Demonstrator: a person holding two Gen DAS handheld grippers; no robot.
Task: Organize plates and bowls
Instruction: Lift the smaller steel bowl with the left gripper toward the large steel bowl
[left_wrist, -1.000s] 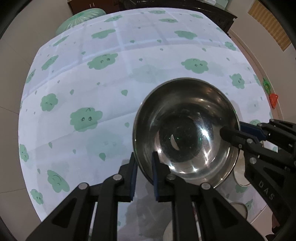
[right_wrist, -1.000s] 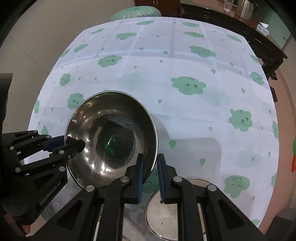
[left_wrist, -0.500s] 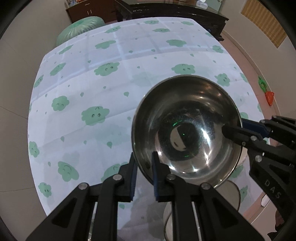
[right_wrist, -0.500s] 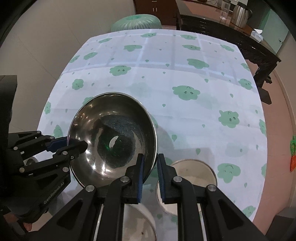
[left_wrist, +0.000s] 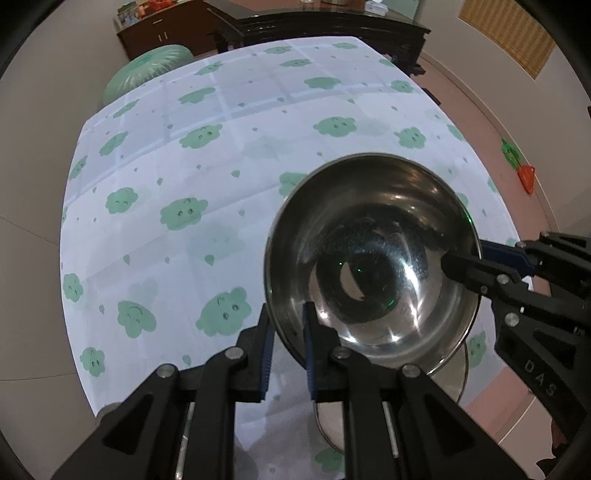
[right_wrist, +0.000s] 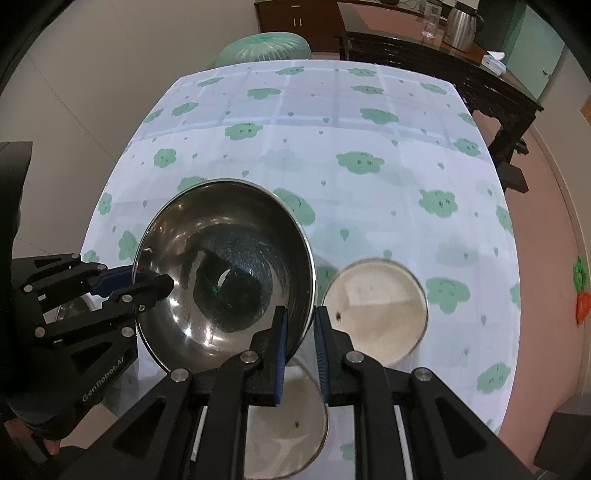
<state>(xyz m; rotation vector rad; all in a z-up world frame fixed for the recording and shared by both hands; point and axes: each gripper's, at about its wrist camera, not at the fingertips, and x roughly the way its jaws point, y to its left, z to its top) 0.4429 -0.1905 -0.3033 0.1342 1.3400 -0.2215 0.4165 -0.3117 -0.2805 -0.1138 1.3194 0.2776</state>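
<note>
A shiny steel bowl (left_wrist: 373, 258) hangs in the air above the table, held by both grippers on opposite sides of its rim. My left gripper (left_wrist: 288, 332) is shut on the bowl's near-left rim; it shows in the right wrist view (right_wrist: 147, 280) at the bowl's left side. My right gripper (right_wrist: 299, 325) is shut on the bowl's (right_wrist: 225, 269) right rim; it shows in the left wrist view (left_wrist: 461, 258). Two cream plates lie on the table below: one to the right (right_wrist: 375, 312), one under the grippers (right_wrist: 284, 424).
The table wears a white cloth with green clouds (right_wrist: 358, 162). A green stool (right_wrist: 262, 44) stands behind it, a dark wooden sideboard (right_wrist: 443, 62) further back. A small steel dish (right_wrist: 70, 306) peeks out by the left gripper. An orange toy (left_wrist: 526, 177) lies on the floor.
Both grippers have lifted the bowl higher and back toward me. More of the table and room shows, and the two plates below have come into view.
</note>
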